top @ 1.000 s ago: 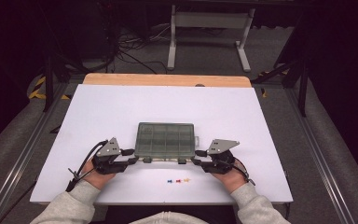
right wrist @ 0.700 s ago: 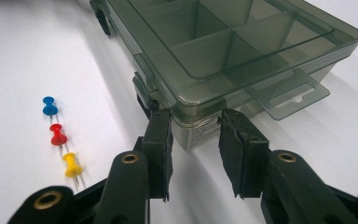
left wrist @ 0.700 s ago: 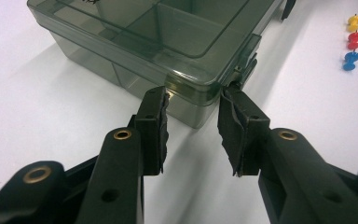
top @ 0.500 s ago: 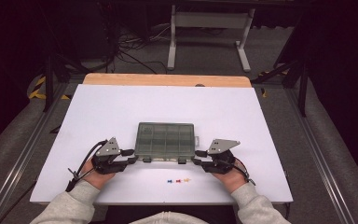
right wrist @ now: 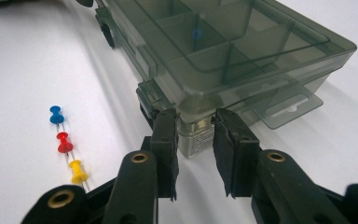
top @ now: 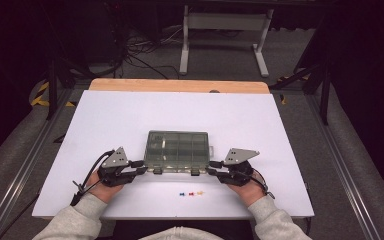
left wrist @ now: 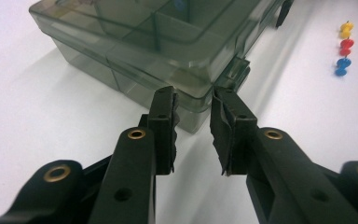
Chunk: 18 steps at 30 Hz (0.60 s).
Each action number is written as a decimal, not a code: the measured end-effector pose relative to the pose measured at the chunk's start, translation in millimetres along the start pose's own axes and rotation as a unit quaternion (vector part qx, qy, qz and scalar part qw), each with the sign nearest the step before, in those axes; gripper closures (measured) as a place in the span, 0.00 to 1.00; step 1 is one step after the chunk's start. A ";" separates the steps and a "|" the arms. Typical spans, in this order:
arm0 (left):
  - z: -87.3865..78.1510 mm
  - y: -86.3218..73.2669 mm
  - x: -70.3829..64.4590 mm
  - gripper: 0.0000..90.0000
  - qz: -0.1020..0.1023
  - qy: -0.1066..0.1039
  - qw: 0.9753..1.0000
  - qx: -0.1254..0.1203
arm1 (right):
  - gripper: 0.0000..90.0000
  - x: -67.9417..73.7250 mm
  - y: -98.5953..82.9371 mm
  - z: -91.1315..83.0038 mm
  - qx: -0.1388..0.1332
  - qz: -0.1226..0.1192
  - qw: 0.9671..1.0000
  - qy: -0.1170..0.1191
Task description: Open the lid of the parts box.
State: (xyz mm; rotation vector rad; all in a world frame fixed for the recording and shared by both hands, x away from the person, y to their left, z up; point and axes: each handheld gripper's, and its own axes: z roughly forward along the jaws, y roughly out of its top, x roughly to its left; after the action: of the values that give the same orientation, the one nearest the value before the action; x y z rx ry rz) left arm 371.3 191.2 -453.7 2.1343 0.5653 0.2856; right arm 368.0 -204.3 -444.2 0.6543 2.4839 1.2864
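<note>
Nothing has moved since the earlier frames: the organizer box (top: 177, 148) lies at the same place, in the lower middle of the high view, and both grippers stay at its near corners. It is a flat rectangular case of smoky, transparent plastic with inner dividers, its lid closed; a small blue thing shows dimly inside.

In the left gripper view, the left gripper (left wrist: 193, 123) has its fingers (left wrist: 164, 119) a narrow gap apart, with the box corner and its latch (left wrist: 237, 72) just ahead, holding nothing. The right gripper (right wrist: 194, 140) is the same at the other corner, near a latch (right wrist: 151, 95).

I judge the step is the approach to the latches; the next move calls for a careful hooking of each latch.

Three push pins (top: 190, 193), blue, red and yellow, lie in a row on the smooth white counter (top: 105, 120), low in the frame.
</note>
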 end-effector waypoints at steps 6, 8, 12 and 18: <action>-2.1 1.2 0.0 0.80 -0.003 -0.001 1.000 -0.012 | 0.78 -0.6 0.9 -1.8 -0.008 0.001 1.000 -0.003; -2.8 1.8 0.3 0.81 -0.006 -0.001 1.000 -0.019 | 0.78 -0.7 1.3 -2.6 -0.011 0.003 1.000 -0.004; -4.6 2.8 1.0 0.81 -0.008 -0.001 1.000 -0.029 | 0.77 -1.0 2.4 -4.8 -0.018 0.004 1.000 -0.006; -4.9 4.7 2.1 0.81 -0.013 -0.001 0.999 -0.038 | 0.54 -2.8 3.4 -4.2 -0.030 0.019 0.999 -0.016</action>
State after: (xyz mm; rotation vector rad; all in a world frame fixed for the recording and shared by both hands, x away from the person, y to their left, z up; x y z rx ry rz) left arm 372.6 193.4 -447.0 2.0517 0.5714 0.2866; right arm 369.5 -206.9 -439.0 0.7061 2.4083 1.3485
